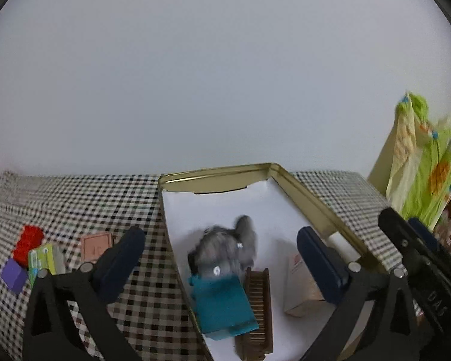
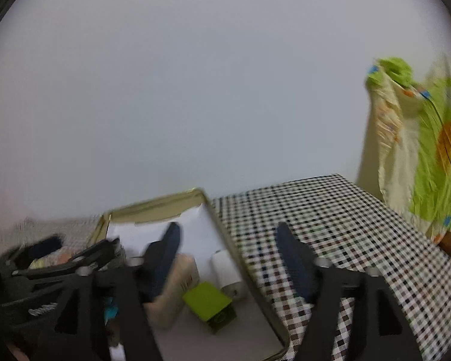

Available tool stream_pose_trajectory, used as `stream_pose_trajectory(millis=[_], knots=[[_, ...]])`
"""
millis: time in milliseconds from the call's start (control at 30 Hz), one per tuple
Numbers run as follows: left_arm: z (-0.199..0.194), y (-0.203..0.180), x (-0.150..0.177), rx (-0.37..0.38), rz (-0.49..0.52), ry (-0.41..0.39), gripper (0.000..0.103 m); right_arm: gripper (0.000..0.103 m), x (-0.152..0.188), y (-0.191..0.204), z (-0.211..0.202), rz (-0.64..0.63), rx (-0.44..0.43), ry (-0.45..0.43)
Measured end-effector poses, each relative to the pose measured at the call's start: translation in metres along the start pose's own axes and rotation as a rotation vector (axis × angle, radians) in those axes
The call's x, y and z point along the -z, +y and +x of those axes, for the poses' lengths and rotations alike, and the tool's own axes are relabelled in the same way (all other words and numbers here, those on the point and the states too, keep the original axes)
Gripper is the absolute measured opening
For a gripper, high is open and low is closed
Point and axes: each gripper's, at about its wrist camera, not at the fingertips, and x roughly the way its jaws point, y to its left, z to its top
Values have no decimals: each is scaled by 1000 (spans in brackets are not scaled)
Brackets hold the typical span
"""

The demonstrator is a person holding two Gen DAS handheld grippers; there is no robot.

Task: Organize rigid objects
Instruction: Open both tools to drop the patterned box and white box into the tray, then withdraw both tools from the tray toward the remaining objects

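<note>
1. The left gripper [image 1: 221, 258] stands with its jaws wide, one finger over the cloth [image 1: 75, 204] and one over the tin [image 1: 315, 204]. Nothing is between the pads. A grey toy on a teal block [image 1: 222, 303] lies under it inside the tin, blurred, so I judge that it has been let go there.
2. The right gripper [image 2: 228, 258] also has wide, empty jaws. Its left finger is over the tin, its right finger over the cloth, with the right wall of the tin between them.
3. Already in the tin are a comb [image 1: 257, 303], a beige box [image 1: 300, 288], a white roll [image 2: 225, 270] and a green box [image 2: 209, 302].
4. Still on the cloth, left of the tin: a red piece [image 1: 28, 242], a purple cube [image 1: 13, 275], a green pack [image 1: 42, 258] and a pink box [image 1: 96, 246].
5. I advise lifting both grippers straight up first, so that no finger catches the tin wall.
6. Then the left gripper can go for the pink box, the nearest to it, and close on its flat sides.
7. The far part of the tin is free; it is better to put the next things there.
</note>
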Motion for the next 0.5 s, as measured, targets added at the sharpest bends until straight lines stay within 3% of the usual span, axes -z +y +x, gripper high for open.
stream_pose_trajectory(millis=[300, 500], knots=[[-7, 4, 7, -52, 56, -15, 102, 84, -1, -12, 5, 77, -12, 15], [-14, 23, 10, -92, 53, -44, 102, 84, -3, -12, -11, 61, 82, -130]])
